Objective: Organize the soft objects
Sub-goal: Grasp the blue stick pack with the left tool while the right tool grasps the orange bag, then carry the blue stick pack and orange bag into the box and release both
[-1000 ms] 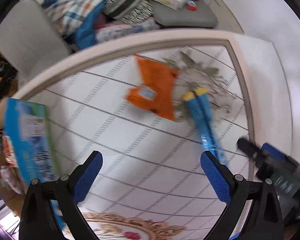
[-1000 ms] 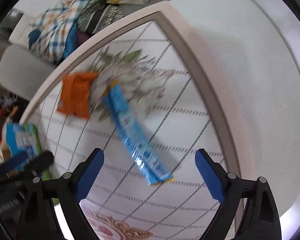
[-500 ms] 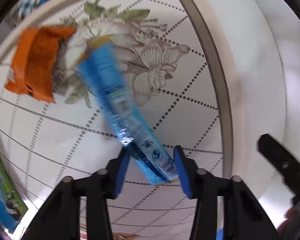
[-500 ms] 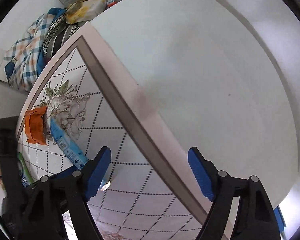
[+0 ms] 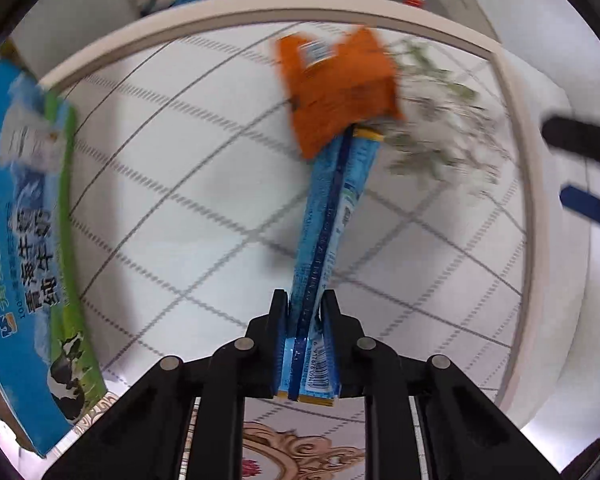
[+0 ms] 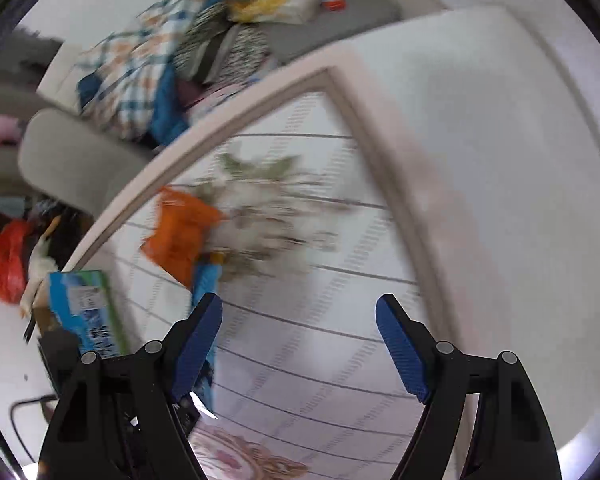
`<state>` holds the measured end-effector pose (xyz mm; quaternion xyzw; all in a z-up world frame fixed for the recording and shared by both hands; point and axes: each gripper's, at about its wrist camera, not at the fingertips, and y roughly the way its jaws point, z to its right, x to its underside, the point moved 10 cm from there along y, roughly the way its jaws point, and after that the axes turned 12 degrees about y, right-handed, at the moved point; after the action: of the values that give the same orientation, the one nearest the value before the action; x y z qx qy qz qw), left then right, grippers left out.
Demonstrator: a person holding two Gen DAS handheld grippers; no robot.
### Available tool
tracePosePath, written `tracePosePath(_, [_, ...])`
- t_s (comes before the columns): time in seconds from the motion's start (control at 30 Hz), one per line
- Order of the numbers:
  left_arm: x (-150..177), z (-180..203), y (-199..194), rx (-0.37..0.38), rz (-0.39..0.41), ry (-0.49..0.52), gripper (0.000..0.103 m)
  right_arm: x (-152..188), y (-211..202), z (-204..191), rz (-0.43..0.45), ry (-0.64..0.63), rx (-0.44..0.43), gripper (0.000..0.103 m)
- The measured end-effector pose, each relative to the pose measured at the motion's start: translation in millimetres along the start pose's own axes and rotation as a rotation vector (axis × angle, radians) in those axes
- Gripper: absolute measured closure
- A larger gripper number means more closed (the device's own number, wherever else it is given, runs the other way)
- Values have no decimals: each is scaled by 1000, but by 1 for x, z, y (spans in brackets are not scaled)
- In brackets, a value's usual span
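Left gripper (image 5: 305, 312): black frame, blue pads, jaws clamped tight on the near end of the blue stick packet (image 5: 328, 224), barcode end between the pads.

Blue stick packet: long, narrow, glossy foil, yellow-trimmed at both ends. Long axis runs straight out from the jaws, pointing away toward the far edge of the table (image 5: 172, 168), tilted slightly rightward. Far tip tucks under or against the orange packet (image 5: 336, 88); motion blur leaves it unclear which. In the right wrist view only a short blue length shows (image 6: 205, 280) beside the left finger.

Right gripper (image 6: 300, 344): jaws spread wide, nothing between them, hovering over the table's right portion.

Table: white glossy top, grey diamond grid, floral print (image 5: 440, 136), pale rounded rim.

Orange packet: crinkled, roughly square, lying flat near the far edge.

Milk carton (image 5: 24, 240): blue-green cardboard, cow print, at the left edge.

Beyond the table: plaid fabric (image 6: 132, 76), heaped on a seat.
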<state>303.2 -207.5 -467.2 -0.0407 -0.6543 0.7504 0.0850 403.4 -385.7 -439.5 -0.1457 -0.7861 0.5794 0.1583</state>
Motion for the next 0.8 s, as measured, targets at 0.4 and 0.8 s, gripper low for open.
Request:
tracePosePath(0.4, [6,-31,11,190,-36,-148,76,2,100,-123,-156,-148,36,21])
tracePosePath(0.8, [-4,-11,-1,124,-16,-29,84,2,86,-95,-69,-195,186,48])
